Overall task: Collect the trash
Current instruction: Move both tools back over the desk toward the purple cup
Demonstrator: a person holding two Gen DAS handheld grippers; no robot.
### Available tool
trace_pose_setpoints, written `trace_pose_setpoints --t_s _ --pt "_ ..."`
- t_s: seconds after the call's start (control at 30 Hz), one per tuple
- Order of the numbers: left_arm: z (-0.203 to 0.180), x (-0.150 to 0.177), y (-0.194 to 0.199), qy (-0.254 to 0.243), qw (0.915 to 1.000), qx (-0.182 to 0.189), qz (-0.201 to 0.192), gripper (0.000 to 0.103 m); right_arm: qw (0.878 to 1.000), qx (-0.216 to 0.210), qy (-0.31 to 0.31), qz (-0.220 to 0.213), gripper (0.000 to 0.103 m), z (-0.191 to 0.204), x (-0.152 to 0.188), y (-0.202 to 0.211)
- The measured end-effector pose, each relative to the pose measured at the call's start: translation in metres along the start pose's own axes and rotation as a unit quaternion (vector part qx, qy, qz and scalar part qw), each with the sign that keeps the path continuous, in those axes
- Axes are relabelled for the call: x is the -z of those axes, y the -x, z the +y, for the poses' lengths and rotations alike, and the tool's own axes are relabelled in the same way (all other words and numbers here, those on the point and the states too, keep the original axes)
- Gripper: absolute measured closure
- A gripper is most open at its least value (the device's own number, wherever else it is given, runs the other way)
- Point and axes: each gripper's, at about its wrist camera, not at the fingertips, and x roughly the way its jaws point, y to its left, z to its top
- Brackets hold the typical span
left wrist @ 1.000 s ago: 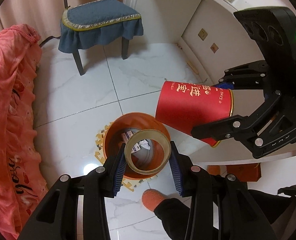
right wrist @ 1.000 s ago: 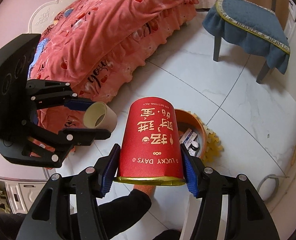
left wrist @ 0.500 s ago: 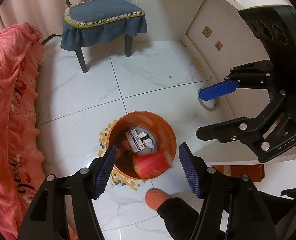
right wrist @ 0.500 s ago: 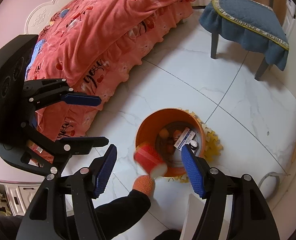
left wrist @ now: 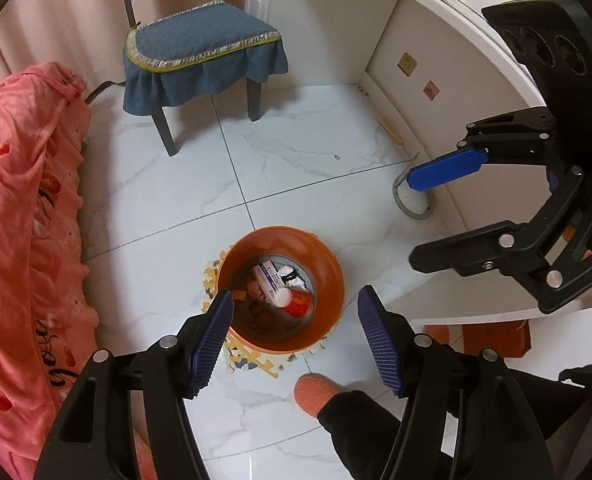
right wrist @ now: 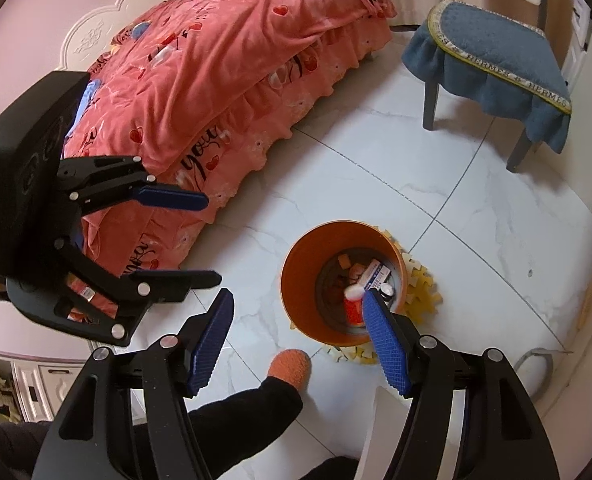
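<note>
Now both grippers stand open and empty: the left gripper (left wrist: 293, 330) no longer holds the tape roll, and the right gripper (right wrist: 296, 338) has let go of the red paper cup (left wrist: 298, 304); the cup now lies on its side inside the orange bin (left wrist: 328, 276), directly below and ahead of the left gripper's fingertips, so this drop looks done; one bin, one red cup, one white-and-blue box (left wrist: 267, 278) beside it; the roll itself I cannot pick out.
</note>
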Motion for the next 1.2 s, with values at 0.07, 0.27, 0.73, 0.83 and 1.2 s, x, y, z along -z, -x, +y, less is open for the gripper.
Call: trace_pose_setpoints --t_s 0.07,0.27,0.73,0.83,1.2 --pt "-0.004 -0.002 0.006 -0.005 1.0000 -0.004 -0.001 0.037 1.000 0.001 0.000 -0.004 0.036 0.001 0.003 0.010" --pt "-0.021 -0.005 0.033 -0.008 0.9996 -0.014 -0.023 0.022 1.000 0.002 -0.007 -0.023 0.032 0.002 0.011 0.042" --pt "-0.075 -0.018 0.095 -0.027 0.9969 -0.047 -0.057 0.013 0.997 0.001 -0.011 -0.082 0.024 0.021 0.041 0.138" --pt "-0.087 -0.020 0.106 -0.035 0.9959 -0.055 -0.063 0.013 0.995 0.006 -0.013 -0.099 0.024 0.022 0.052 0.163" --pt "-0.148 -0.037 0.137 -0.091 0.9897 -0.053 -0.097 0.007 0.987 0.031 -0.038 -0.154 0.020 0.006 0.103 0.248"
